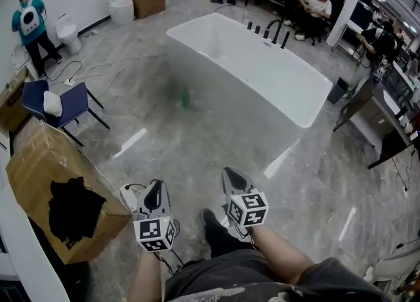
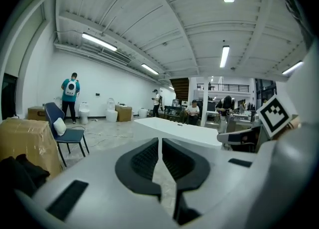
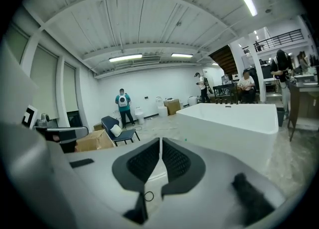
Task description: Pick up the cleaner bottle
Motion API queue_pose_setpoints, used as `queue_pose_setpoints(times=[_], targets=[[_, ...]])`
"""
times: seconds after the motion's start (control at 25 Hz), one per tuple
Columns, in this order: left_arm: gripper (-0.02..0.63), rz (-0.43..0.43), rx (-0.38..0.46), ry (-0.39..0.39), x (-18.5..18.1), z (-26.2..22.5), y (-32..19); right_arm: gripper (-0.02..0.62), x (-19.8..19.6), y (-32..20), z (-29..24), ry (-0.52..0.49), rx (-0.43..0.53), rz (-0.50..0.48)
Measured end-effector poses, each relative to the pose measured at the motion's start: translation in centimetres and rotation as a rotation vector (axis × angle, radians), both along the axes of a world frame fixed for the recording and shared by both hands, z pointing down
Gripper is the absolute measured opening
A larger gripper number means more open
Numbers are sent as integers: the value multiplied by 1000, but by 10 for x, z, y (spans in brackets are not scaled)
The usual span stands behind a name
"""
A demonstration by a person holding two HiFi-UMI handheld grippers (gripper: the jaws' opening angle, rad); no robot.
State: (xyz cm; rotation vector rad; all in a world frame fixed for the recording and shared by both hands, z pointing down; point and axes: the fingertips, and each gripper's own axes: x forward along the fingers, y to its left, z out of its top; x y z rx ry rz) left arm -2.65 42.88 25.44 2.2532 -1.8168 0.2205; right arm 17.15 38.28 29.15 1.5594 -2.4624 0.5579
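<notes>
Down on the floor [image 1: 151, 136], just beside the tub's [image 1: 262, 64] long wall, stands the green bottle [image 1: 185, 98], well apart from both tools. Look: the left hand-held gripper [image 1: 155, 188] is pressed together and empty, and the right hand-held gripper [image 1: 233, 177] likewise. Arriving with jaws unopened could topple it, and the tub wall crowds the approach.

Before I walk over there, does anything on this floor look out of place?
A green bottle sits alone on the floor beside the bathtub, and loose white cables trail across the floor near the chair: a trip risk.
</notes>
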Motion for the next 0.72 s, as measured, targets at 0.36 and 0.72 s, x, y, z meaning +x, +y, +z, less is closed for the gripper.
queue_pose_setpoints(times=[0.36,0.72], targets=[[32,-35,-42,-52,5,6,-100,29,21,-109,24,13,-73,-5],[32,-75,-56,-46,2,0,-174,29,43,-190,29,-28,-87,-24]])
